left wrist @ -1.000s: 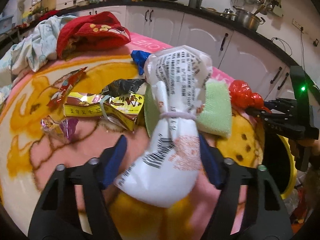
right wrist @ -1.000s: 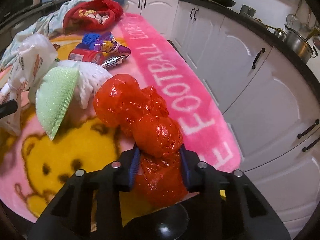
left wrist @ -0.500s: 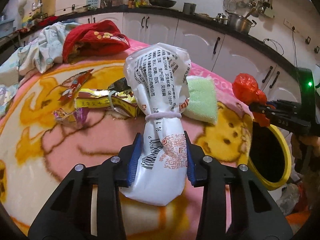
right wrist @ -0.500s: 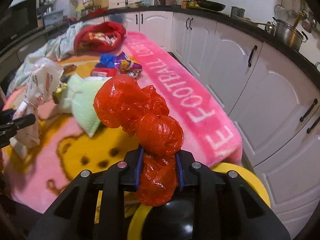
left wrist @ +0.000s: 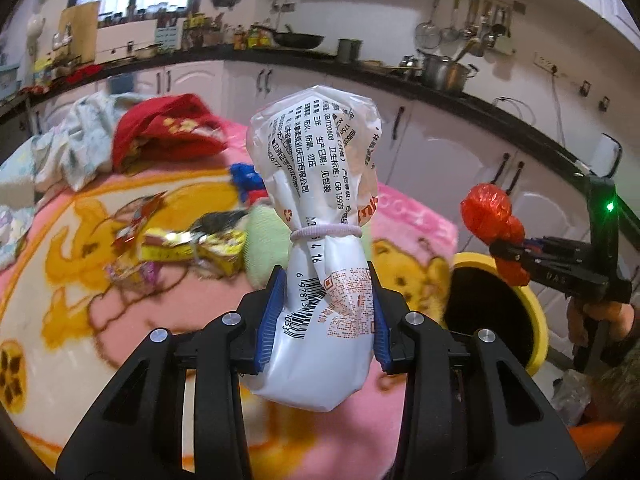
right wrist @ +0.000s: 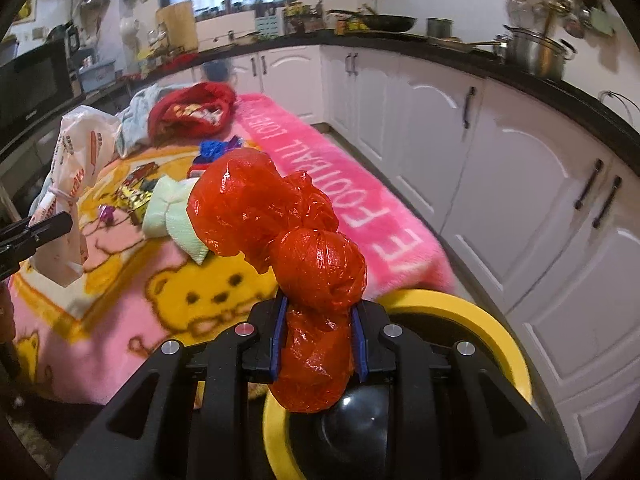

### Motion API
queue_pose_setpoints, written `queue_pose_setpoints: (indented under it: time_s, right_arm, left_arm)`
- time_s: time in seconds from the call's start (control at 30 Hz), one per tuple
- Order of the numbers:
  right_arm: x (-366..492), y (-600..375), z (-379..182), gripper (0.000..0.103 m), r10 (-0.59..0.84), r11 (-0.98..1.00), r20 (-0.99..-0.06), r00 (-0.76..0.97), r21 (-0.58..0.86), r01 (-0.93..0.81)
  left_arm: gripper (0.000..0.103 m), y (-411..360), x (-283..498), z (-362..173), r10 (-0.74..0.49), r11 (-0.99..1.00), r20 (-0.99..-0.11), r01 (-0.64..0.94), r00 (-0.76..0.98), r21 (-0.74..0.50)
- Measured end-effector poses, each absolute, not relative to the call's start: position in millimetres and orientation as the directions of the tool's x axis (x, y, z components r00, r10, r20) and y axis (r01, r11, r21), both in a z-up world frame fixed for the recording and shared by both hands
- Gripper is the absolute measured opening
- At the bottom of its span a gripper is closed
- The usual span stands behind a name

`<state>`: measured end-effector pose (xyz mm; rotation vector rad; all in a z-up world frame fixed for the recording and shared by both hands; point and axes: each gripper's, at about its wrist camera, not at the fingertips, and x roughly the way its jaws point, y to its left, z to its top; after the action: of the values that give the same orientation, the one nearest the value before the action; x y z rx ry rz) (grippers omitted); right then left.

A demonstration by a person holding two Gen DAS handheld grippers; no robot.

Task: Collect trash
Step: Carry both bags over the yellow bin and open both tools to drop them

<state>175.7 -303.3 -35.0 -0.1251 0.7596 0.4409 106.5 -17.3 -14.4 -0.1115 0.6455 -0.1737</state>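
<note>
My left gripper is shut on a white printed plastic bag tied with a band, held above the pink blanket. My right gripper is shut on a knotted red plastic bag, held above the yellow-rimmed trash bin with its black liner. In the left wrist view the right gripper with the red bag hangs over the bin at the right. In the right wrist view the white bag shows at the left edge.
Snack wrappers, a green sponge cloth, blue trash, a red cloth and pale fabric lie on the blanket. White cabinets and a black countertop with pots run along the right.
The left gripper closed on the white bag and lifted it. Both grippers rose and the views tilted up; the red bag moved over the yellow bin.
</note>
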Motion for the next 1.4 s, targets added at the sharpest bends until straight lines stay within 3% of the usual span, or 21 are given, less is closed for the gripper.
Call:
queue_pose_setpoints:
  time_s: [0.6,1.17,1.3,1.4]
  right_arm:
    - [139,-406,-56,0.025,0.189,0.980,-0.723,0.664,0.100,-0.170]
    - [143,-442,-76,0.029,0.216,0.976,-0.750,0.625,0.183,-0.118]
    - [148,-444,-83,0.036,0.224,0.974,-0.759,0.612,0.199,-0.109]
    - [150,-448,-86,0.043,0.231,0.971,-0.760,0.607,0.220,-0.094]
  left_arm:
    - [0.031,-174,155,-20,-0.423,0.889,-0.606,0.437,0.673,-0.134]
    - [0.033,-240,176,-90,-0.481,0.830,-0.713,0.526,0.511,-0.183]
    - [0.037,-241,177,-100,-0.474,0.826,-0.730,0.536,0.492,-0.176]
    - [0.054,-238,177,-102,-0.472,0.828,-0.731,0.532,0.492,-0.177]
